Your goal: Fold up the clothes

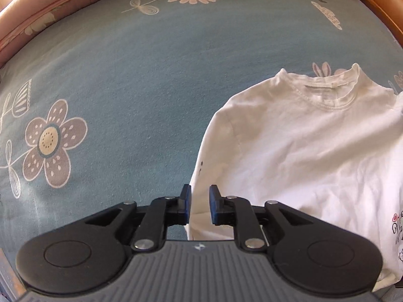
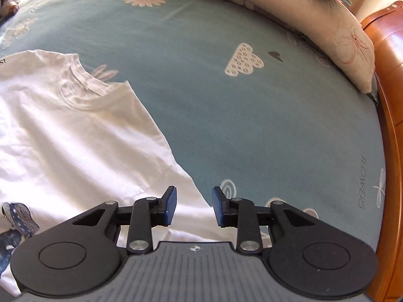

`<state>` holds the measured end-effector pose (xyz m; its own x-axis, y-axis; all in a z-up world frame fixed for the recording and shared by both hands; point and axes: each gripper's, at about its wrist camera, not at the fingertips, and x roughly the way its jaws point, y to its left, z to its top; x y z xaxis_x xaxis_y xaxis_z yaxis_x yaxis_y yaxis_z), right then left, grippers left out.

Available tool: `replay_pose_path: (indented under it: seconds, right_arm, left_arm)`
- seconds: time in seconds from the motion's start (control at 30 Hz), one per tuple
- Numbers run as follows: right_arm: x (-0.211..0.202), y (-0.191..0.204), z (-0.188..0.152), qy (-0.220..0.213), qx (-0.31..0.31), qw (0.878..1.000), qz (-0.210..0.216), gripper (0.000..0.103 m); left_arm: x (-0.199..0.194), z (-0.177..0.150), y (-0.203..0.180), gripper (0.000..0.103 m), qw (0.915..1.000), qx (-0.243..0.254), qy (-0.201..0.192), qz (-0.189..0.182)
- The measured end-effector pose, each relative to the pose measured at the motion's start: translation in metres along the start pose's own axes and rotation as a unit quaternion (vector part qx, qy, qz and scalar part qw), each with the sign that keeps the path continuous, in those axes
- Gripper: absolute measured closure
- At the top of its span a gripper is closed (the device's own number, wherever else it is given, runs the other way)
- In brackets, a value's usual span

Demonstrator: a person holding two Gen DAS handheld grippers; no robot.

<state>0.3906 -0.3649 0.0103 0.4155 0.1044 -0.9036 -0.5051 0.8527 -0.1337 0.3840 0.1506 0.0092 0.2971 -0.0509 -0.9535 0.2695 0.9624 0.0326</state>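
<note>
Shirt (image 1: pixel 314 146) lying flat, front up, on blue flowered bedsheet (image 1: pixel 141 75), collar toward far side; spread out for folding, by appearance. Left wrist view: left gripper (image 1: pixel 200 206) angled steeply down over shirt's edge, jaws parted a little, nothing clamped between them. Right wrist view: shirt (image 2: pixel 75 138) at left, pillow (image 2: pixel 327 35) along far edge. Right gripper (image 2: pixel 194 207) also angled down, jaws apart, straddling sleeve edge, gripping nothing.

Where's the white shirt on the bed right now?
The shirt lies flat on the blue floral sheet, filling the right of the left wrist view and the left of the right wrist view, collar toward the pillows.
</note>
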Motion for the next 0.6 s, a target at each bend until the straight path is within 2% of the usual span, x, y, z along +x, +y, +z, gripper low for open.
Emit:
replay_pose_path:
  seconds: [0.1, 0.23, 0.33, 0.5, 0.6]
  right_arm:
    - [0.024, 0.015, 0.027, -0.024, -0.046, 0.998, 0.018, 0.068]
    - [0.056, 0.032, 0.055, -0.04, -0.09, 0.994, 0.056, 0.068]
    - [0.074, 0.039, 0.069, -0.046, -0.107, 0.991, 0.071, 0.068]
    - [0.101, 0.039, 0.074, -0.039, -0.113, 0.989, 0.085, 0.069]
    - [0.108, 0.037, 0.068, -0.031, -0.108, 0.988, 0.105, 0.069]
  left_arm:
    - [0.013, 0.031, -0.024, 0.079, 0.9982, 0.055, -0.019, -0.012]
    - [0.042, 0.071, -0.055, 0.079, 0.9907, 0.12, -0.054, -0.035]
    - [0.065, 0.092, -0.07, 0.079, 0.9836, 0.161, -0.063, -0.052]
    - [0.102, 0.103, -0.074, 0.079, 0.9823, 0.177, -0.044, -0.043]
    - [0.107, 0.099, -0.066, 0.079, 0.9829, 0.168, -0.039, -0.065]
